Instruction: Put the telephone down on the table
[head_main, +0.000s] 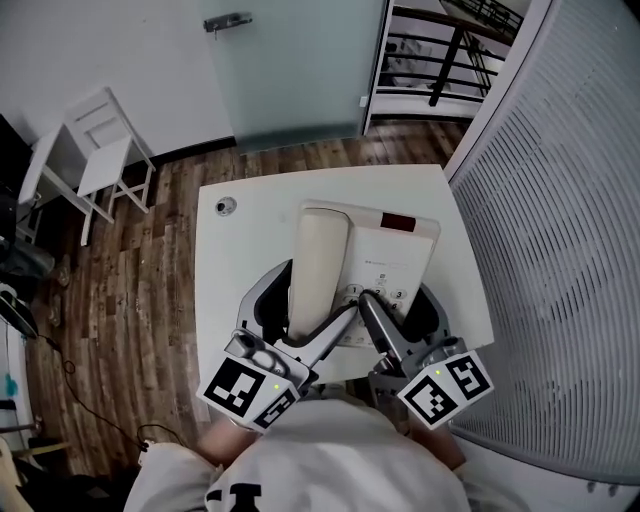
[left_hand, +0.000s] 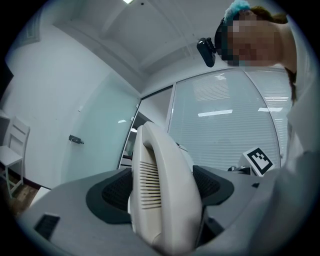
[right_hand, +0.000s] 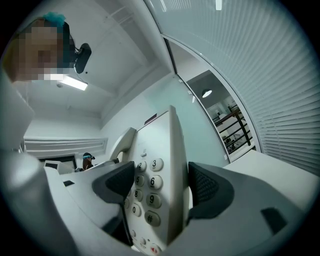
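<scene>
Closest to the person, the left gripper (left_hand: 162, 187) is clamped on the handset (head_main: 322, 262). Its dark pads press the handset's two sides near the ribbed earpiece end, which pins the receiver onto its cradle so it cannot slide off while the set is carried. Just to that gripper's right, the right gripper (right_hand: 160, 187) is closed across the telephone (head_main: 398, 250) itself. One pad sits on the keypad (right_hand: 148, 186) face beside the number keys and the other on the underside, so it pinches the body like a plate held by its edge. Two grips on one object make sense here, since the receiver only rests loose on the base.

Both gripper views look up past the phone to the ceiling, so the near edge seems to be held low and the far edge raised. The phone sits ahead of both grippers, over the middle of the white table (head_main: 240, 250). Whether its underside already touches the top cannot be read from overhead; probably it is just clear.

Further ahead of the grippers the tabletop carries only a small round fitting (head_main: 226, 206), off to the left gripper's side. Beyond the table stands a frosted glass door (head_main: 295, 70), and a white chair (head_main: 100, 140) stands far off to the left.
</scene>
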